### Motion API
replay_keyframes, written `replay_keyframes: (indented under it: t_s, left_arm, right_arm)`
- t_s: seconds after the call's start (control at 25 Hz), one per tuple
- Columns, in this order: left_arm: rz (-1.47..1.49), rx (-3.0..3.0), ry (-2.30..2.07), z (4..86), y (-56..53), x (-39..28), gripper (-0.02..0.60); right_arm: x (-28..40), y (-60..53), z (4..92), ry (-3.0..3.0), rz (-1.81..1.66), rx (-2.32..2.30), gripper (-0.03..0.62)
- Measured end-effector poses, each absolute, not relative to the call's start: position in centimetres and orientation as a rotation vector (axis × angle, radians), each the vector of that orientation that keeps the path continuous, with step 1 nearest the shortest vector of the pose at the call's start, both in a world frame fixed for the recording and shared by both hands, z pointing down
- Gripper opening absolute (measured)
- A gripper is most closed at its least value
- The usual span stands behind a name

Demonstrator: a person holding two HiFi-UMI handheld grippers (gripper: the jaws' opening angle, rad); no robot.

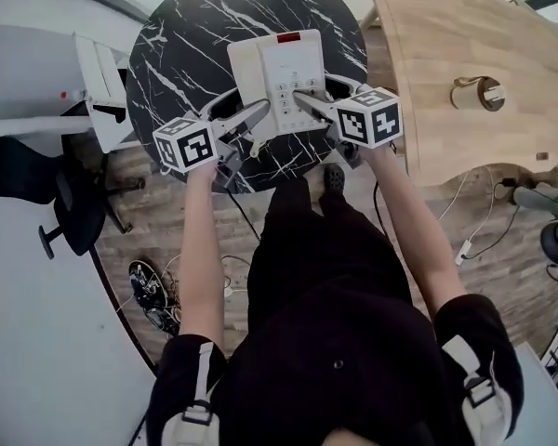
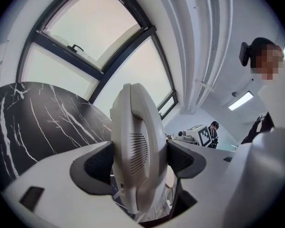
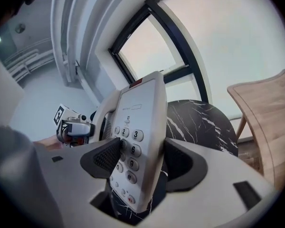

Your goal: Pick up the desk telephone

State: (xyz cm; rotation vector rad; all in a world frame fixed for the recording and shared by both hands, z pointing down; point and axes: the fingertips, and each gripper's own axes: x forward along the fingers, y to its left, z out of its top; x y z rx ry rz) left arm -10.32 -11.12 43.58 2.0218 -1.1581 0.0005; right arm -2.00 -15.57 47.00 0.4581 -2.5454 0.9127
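Desk telephone (image 1: 277,72), handset side tight in left claw (image 2: 138,158), keypad side tight in right claw (image 3: 135,158).

Wearing a black short-sleeved top (image 1: 344,370), black trousers (image 1: 307,249) and dark shoes (image 1: 333,178); carrying pale grey webbing straps (image 1: 202,379) with dark buckles over both shoulders.

The desk telephone (image 1: 277,77) is held between the fingers of the left gripper (image 1: 249,117) at its left and the right gripper (image 1: 309,102) at its right; the round table (image 1: 186,45) is seen beyond the fingertips.
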Motion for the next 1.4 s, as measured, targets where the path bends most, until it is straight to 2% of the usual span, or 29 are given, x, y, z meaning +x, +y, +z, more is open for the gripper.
replay_keyframes:
  t_s: [0.92, 1.4]
  left_arm:
    - [-0.193, 2.257, -1.541, 24.8, -7.8, -8.3, 0.367]
    - [-0.202, 2.280, -1.576, 22.6, -7.4, -7.6, 0.367]
  right_arm:
    - [-1.0, -14.5, 27.5, -2.950, 0.476, 0.309, 0.305]
    - [-0.4, -14.3, 24.8, -3.001, 0.391, 0.293, 0.304]
